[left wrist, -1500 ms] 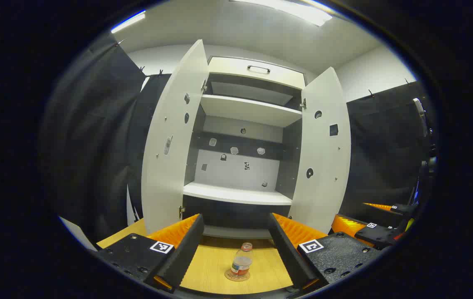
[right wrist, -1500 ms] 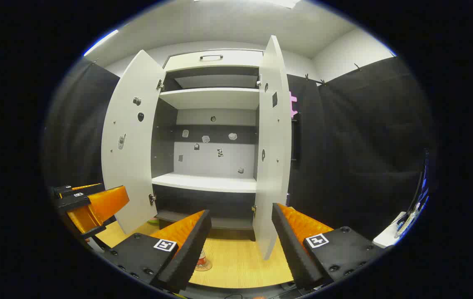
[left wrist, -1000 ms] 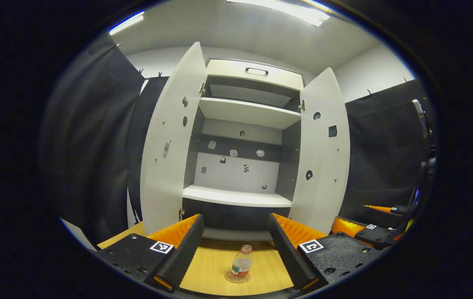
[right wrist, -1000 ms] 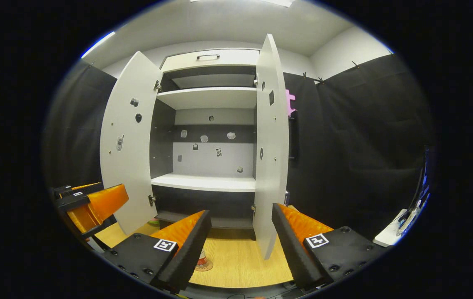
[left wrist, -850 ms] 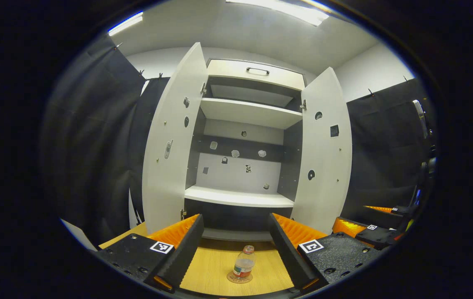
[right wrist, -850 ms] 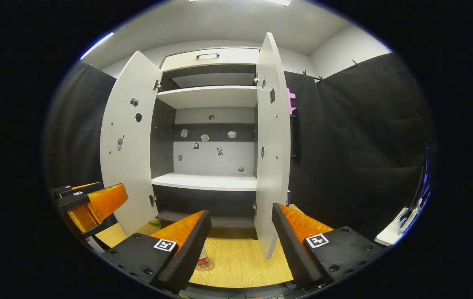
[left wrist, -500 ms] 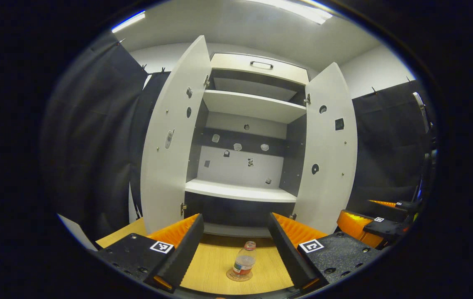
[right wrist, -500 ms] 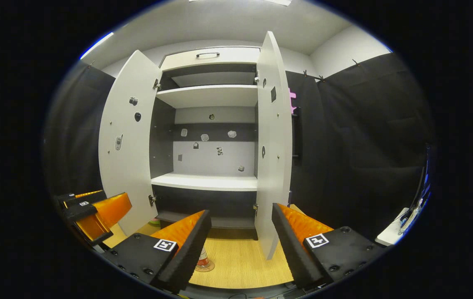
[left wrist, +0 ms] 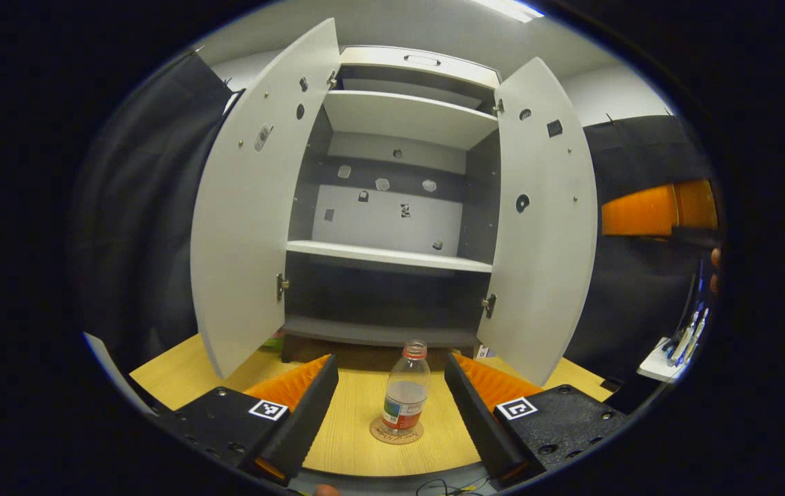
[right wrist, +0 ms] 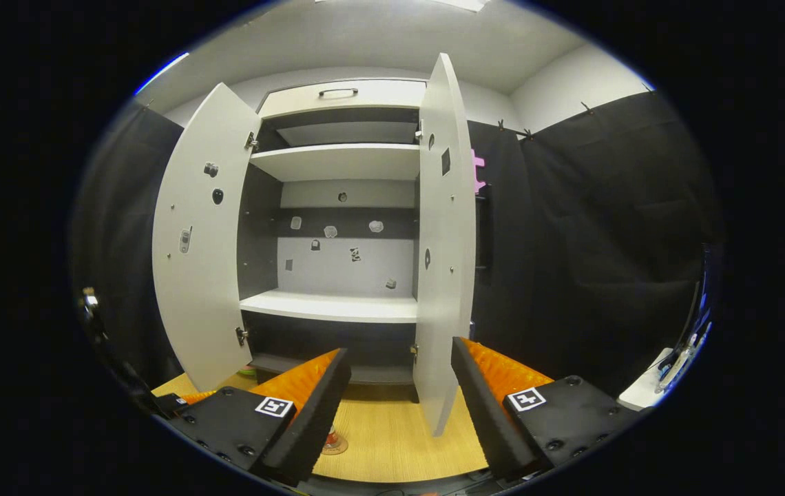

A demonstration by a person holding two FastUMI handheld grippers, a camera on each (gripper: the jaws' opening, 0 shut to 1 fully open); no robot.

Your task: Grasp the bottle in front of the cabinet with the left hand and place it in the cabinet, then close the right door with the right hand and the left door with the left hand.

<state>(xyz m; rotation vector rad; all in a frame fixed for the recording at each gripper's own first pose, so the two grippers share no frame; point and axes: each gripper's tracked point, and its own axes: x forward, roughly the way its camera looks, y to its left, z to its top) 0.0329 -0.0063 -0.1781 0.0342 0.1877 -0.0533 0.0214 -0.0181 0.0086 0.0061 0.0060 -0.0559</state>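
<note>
A clear bottle with a red cap and a coloured label stands upright on a round coaster on the wooden table, in front of the white cabinet. Both cabinet doors stand wide open: the left door and the right door. My left gripper is open, low over the table, with the bottle between its fingers and touching neither. My right gripper is open and holds nothing, just before the right door's edge. The bottle's base peeks out beside its left finger.
Inside the cabinet a white lower shelf and an upper shelf hold nothing; below is a dark bottom bay. A drawer with a handle tops it. Black cloth hangs on both sides. A white ledge sits at far right.
My left gripper has gone forward and tilted down toward the bottle, which now looms larger between its fingers. My right gripper has hardly moved; the left gripper has slid out of its view.
</note>
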